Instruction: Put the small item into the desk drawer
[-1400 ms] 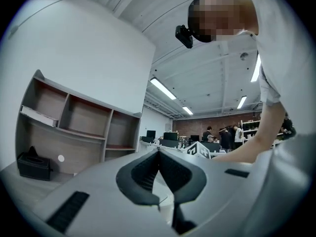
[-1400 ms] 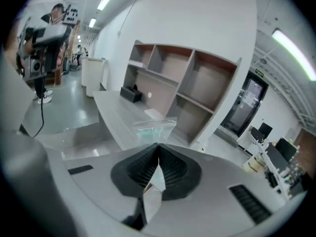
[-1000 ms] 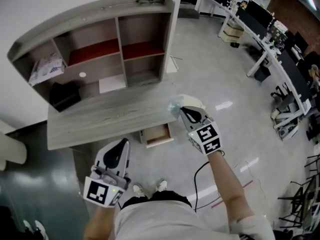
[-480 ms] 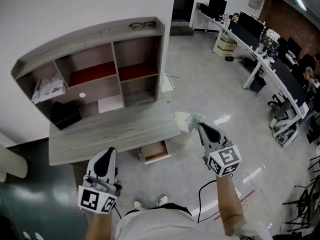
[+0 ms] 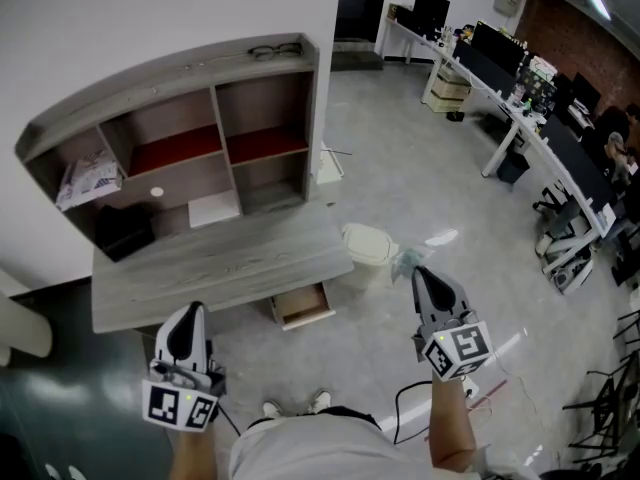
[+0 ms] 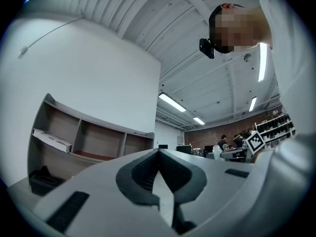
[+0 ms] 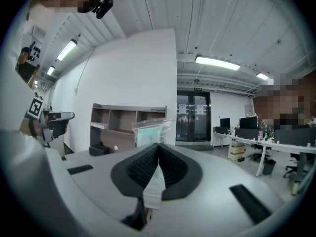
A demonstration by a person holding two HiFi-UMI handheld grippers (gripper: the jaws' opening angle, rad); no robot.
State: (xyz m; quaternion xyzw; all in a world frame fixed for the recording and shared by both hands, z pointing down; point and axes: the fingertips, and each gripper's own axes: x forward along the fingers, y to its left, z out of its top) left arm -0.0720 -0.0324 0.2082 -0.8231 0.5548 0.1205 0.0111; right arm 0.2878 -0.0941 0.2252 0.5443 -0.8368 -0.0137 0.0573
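Observation:
The small item is a clear plastic bag (image 5: 404, 259) with a pale green pad inside. My right gripper (image 5: 419, 272) is shut on it and holds it in the air over the floor, to the right of the grey desk (image 5: 220, 266). The right gripper view shows the bag (image 7: 149, 131) sticking up past the closed right gripper (image 7: 158, 146). The desk drawer (image 5: 300, 306) stands pulled out under the desk's right end. My left gripper (image 5: 187, 313) hangs near the desk's front edge, left of the drawer. The left gripper (image 6: 159, 152) has its jaws together with nothing between them.
A shelf unit (image 5: 180, 133) stands on the desk's back, with a black box (image 5: 124, 230) and papers (image 5: 84, 180) in it. A white bin (image 5: 367, 244) sits on the floor by the desk's right corner. Office desks with monitors (image 5: 520, 88) line the far right.
Both grippers have drawn back from the desk. The right one, still holding the bag, has shifted right and away from the desk's corner. The left one has dropped lower and further left.

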